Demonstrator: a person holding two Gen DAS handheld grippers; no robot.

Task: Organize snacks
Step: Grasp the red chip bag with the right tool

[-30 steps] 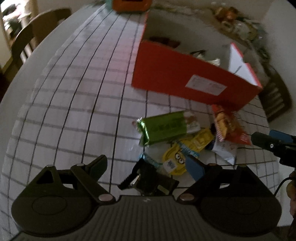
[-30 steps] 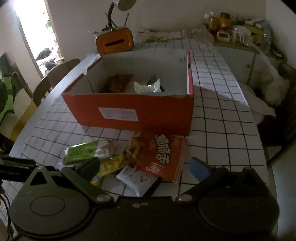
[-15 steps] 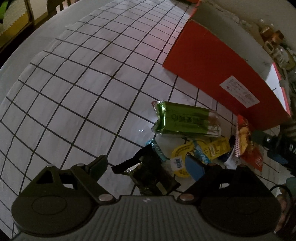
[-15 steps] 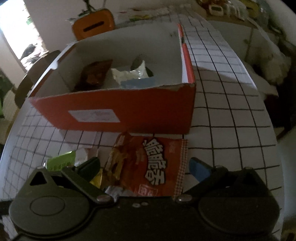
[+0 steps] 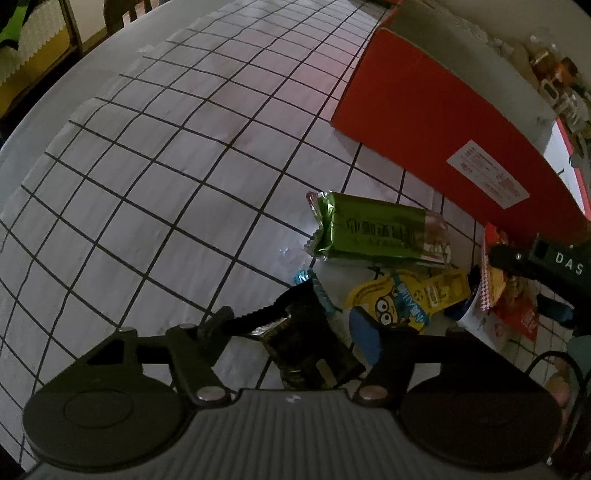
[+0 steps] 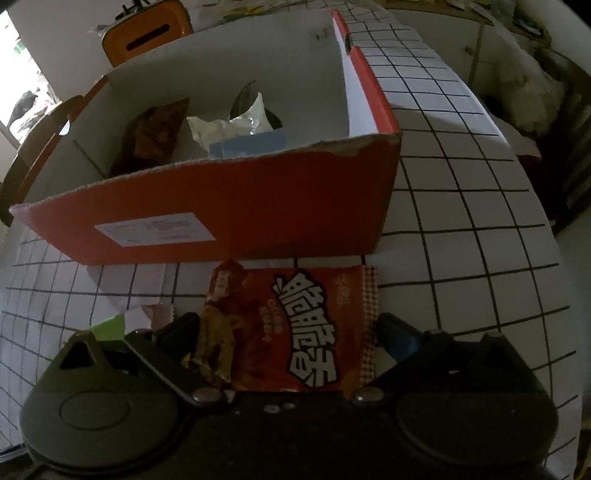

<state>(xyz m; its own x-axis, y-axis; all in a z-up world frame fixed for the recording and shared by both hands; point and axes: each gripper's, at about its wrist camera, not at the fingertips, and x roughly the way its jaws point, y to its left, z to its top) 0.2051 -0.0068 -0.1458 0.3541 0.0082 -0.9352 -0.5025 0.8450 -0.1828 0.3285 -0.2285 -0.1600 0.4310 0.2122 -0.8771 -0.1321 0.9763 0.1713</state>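
Note:
An open red cardboard box [image 6: 236, 206] stands on the gridded table and holds a brown packet [image 6: 147, 136] and a silver packet [image 6: 236, 122]. Loose snacks lie in front of it. My left gripper [image 5: 291, 325] is open, its fingers either side of a black packet [image 5: 310, 343]. Beyond lie a green bar [image 5: 376, 229] and a yellow cartoon packet [image 5: 402, 299]. My right gripper [image 6: 288, 328] is open, straddling a red chip packet [image 6: 306, 325], which also shows in the left wrist view [image 5: 513, 295].
An orange box [image 6: 147, 29] stands behind the red box. Chairs [image 5: 122, 11] stand at the table's far left edge. Bottles and jars [image 5: 557, 74] crowd the far right. The red box [image 5: 436, 122] has a white label.
Both grippers have dropped lower and closer to the snacks. The black packet now lies between my left fingers, and the red chip packet now lies between my right fingers.

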